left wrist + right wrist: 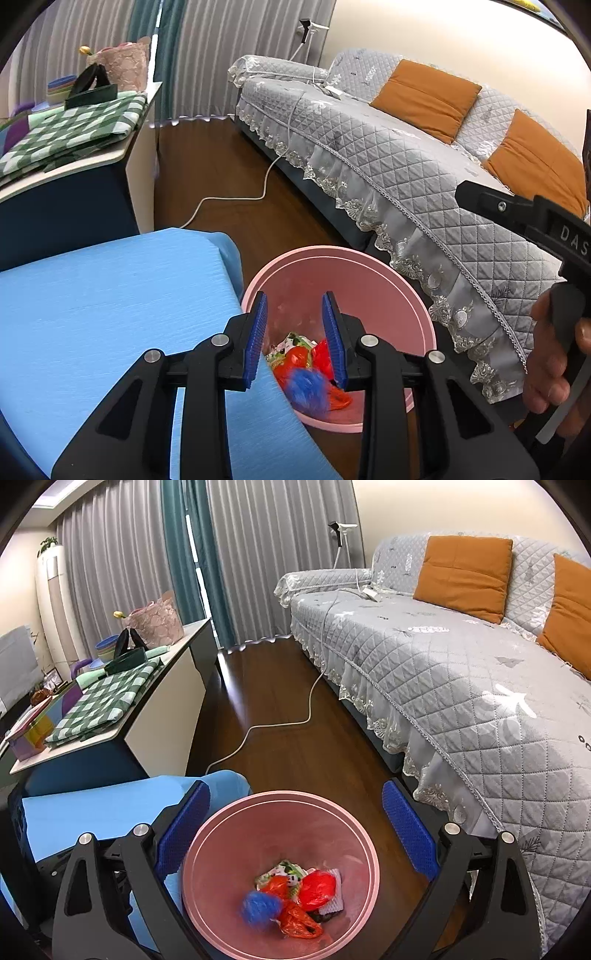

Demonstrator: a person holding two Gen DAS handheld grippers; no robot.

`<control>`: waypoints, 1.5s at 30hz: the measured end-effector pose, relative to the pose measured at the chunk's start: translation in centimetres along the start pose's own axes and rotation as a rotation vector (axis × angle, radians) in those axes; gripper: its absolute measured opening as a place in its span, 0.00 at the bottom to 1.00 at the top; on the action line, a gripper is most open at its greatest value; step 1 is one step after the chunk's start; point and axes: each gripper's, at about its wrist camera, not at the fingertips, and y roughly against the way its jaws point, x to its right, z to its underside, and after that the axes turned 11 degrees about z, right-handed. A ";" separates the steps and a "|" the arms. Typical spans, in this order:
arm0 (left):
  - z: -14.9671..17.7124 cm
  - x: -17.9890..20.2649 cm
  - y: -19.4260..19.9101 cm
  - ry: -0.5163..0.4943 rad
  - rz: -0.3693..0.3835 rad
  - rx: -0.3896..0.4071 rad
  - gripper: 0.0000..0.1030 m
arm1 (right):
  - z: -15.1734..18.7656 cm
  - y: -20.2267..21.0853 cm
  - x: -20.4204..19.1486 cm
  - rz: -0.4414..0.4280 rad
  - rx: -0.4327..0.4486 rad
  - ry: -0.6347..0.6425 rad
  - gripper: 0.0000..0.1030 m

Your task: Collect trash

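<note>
A pink bin (369,269) stands on the wood floor between the blue-covered table and the sofa; it also shows in the right wrist view (221,849). Inside lie red plastic bags (316,888), printed wrappers (286,871) and a blurred blue ball of trash (260,908), which also shows in the left wrist view (308,387). My left gripper (295,343) is open and empty above the bin's near rim. My right gripper (295,834) is open wide and empty right above the bin.
A blue-covered table (92,314) lies left of the bin. A grey quilted sofa (461,672) with orange cushions runs along the right. A white cable (280,720) crosses the floor. A sideboard (122,709) with a green checked cloth stands at the left.
</note>
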 end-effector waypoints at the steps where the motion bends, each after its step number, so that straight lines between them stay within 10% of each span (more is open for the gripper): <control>1: 0.0 -0.1 0.3 0.000 -0.004 0.003 0.30 | 0.0 0.1 0.0 -0.001 0.001 -0.002 0.90; 21: 4.6 -5.0 16.8 0.060 -0.188 0.122 0.31 | 2.8 10.8 -6.9 -0.193 0.112 0.108 0.93; 45: 15.9 -5.2 29.4 0.158 -0.411 0.206 0.84 | 14.3 20.4 -13.0 -0.136 0.031 0.196 0.95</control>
